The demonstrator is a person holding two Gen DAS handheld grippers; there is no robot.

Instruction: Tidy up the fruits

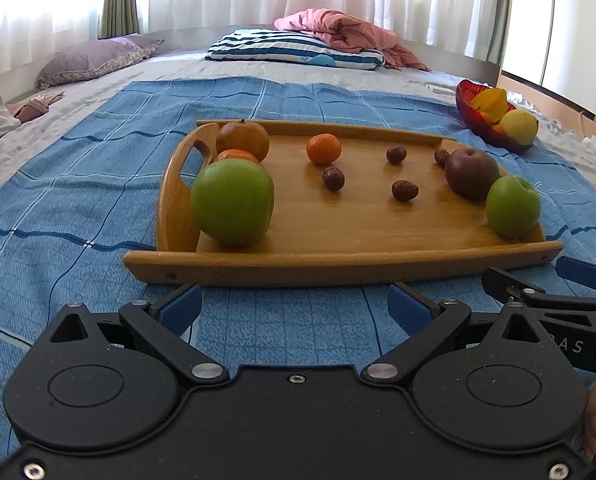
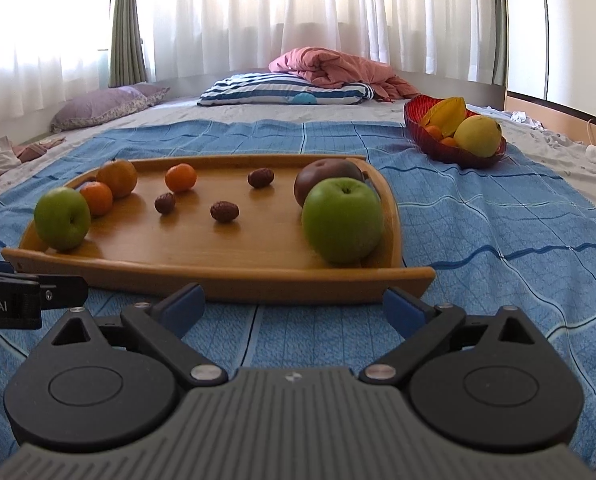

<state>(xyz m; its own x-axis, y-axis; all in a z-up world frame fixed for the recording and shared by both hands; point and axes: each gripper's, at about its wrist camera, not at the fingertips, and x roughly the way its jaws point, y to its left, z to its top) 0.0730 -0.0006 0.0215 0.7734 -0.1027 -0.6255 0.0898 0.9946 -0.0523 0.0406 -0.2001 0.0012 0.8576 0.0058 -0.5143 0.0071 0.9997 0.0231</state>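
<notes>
Blue checked blanket [image 2: 478, 220] under both wide-open grippers [image 1: 294, 306] [image 2: 294, 308]; wooden tray [image 2: 218, 276] just ahead, white curtains [image 2: 298, 16] beyond.

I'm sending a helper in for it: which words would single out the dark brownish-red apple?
Find the wooden tray on the blue blanket. At its end nearest the red fruit bowl two big round fruits touch. Behind the green apple sits the dark apple, the only large brownish-red fruit, far bigger than the small wrinkled dates.

A striped pillow [image 2: 284, 94], pink quilt [image 2: 330, 66] and purple pillow [image 2: 106, 106] lie beneath white curtains [image 2: 298, 12].
</notes>
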